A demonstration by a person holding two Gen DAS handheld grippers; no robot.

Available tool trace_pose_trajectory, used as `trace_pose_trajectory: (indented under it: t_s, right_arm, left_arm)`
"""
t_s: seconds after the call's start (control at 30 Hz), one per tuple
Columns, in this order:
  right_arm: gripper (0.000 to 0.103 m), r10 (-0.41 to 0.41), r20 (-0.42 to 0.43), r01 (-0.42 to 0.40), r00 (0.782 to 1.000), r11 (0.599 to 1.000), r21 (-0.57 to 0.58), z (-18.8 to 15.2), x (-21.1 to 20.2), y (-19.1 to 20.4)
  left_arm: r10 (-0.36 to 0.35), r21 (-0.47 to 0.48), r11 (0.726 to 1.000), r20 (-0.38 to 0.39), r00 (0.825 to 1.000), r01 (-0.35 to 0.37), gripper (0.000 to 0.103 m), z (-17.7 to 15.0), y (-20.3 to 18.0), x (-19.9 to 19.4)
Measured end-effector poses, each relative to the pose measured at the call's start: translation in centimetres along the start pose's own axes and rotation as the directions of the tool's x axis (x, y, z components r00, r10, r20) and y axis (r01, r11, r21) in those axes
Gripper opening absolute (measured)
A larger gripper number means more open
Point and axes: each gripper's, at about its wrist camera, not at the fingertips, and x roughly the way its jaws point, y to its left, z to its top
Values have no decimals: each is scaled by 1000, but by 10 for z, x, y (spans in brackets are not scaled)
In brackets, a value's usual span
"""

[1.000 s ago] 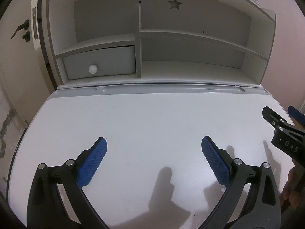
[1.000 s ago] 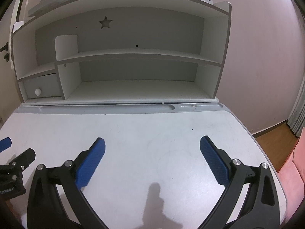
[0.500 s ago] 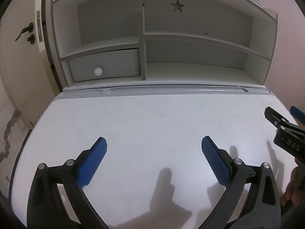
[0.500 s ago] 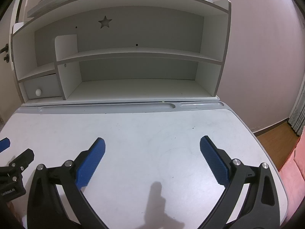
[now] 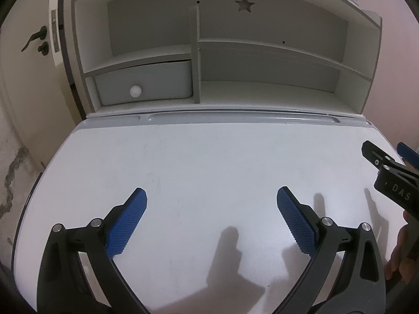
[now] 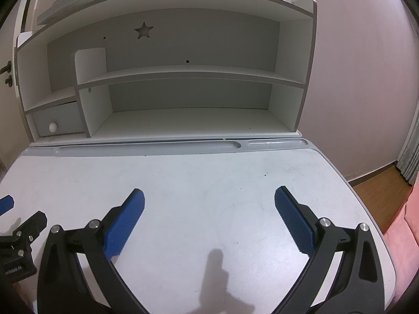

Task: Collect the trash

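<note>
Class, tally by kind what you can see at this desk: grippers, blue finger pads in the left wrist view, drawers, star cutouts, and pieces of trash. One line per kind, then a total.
Grippers: 2, left gripper and right gripper, both open
Blue pads: 3
Drawer: 1
Star cutout: 1
Trash: 0 visible
Total: 7

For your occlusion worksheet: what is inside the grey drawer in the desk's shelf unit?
Nothing inside can be seen: the drawer looks shut, so only its grey front and white knob show. The open shelf beside it shows no items.
</note>
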Motion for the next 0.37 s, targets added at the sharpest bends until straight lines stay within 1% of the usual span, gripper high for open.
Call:
trace_pose_trajectory:
  t_s: [0.13, 0.27, 0.37]
  right_arm:
    - [96, 1, -4, -1, 1000, 1000, 4, 0, 0, -1]
    - [96, 9, -8, -9, 1000, 1000, 16, -1, 1, -4]
    - [96, 14, -38, -13, 999, 1000, 23, -1, 5, -5]
  left_arm:
    - [1, -31, 1000, -9, 1000, -2, 96, 1, 5, 4]
    - [29, -86, 996, -86, 996, -36, 96, 2, 12, 19]
    - [41, -89, 995, -116, 992, -52, 96, 3, 14, 25]
